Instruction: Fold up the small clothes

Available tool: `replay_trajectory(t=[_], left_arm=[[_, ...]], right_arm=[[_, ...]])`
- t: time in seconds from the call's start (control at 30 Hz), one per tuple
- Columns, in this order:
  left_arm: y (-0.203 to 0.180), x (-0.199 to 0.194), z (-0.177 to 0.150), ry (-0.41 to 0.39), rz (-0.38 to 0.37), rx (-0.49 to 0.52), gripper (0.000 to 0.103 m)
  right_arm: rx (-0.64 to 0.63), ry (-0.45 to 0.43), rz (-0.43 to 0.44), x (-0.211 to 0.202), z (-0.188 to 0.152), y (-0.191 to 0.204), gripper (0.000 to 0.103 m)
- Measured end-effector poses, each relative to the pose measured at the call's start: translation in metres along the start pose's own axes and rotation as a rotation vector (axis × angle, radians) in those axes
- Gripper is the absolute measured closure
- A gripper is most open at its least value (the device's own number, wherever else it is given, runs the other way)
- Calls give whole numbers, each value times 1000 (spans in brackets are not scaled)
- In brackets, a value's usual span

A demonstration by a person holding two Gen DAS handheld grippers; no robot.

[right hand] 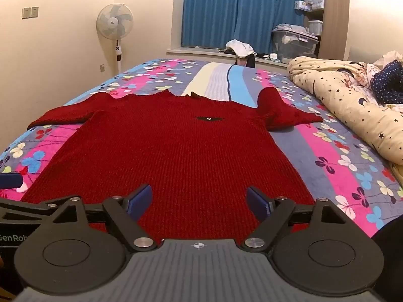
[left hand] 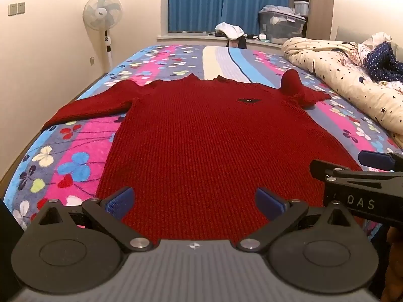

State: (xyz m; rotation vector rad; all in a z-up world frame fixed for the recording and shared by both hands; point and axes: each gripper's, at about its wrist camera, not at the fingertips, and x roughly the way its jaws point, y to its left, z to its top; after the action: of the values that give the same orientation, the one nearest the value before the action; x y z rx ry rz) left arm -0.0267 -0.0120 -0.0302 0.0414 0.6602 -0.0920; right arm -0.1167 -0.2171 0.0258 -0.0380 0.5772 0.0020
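A red knitted sweater (left hand: 201,130) lies flat, front up, on the flowered bedspread (left hand: 75,151), hem nearest me and collar far. Its left sleeve (left hand: 88,108) stretches out to the left; its right sleeve (left hand: 299,88) is bunched up near the shoulder. It also shows in the right wrist view (right hand: 176,151). My left gripper (left hand: 194,202) is open and empty, just above the hem. My right gripper (right hand: 200,201) is open and empty over the hem too, and shows at the right edge of the left wrist view (left hand: 372,166).
A rumpled star-patterned quilt (left hand: 347,80) lies along the bed's right side. A standing fan (left hand: 103,17) is by the left wall. Blue curtains (left hand: 226,0), a clothes pile (left hand: 230,31) and a storage box (left hand: 279,25) are at the far end.
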Motion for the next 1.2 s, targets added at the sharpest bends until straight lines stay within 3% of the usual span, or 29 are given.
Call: replay_trajectory(t=[0.83, 1.0, 1.2], left_arm=[[4, 7, -4, 22, 13, -6, 1], [5, 8, -4, 22, 14, -7, 1], [5, 8, -4, 21, 14, -5, 1]], right_arm=[[29, 70, -4, 11, 4, 3, 19], [21, 26, -11, 10, 3, 4, 19], [29, 50, -6, 9, 2, 3, 19]])
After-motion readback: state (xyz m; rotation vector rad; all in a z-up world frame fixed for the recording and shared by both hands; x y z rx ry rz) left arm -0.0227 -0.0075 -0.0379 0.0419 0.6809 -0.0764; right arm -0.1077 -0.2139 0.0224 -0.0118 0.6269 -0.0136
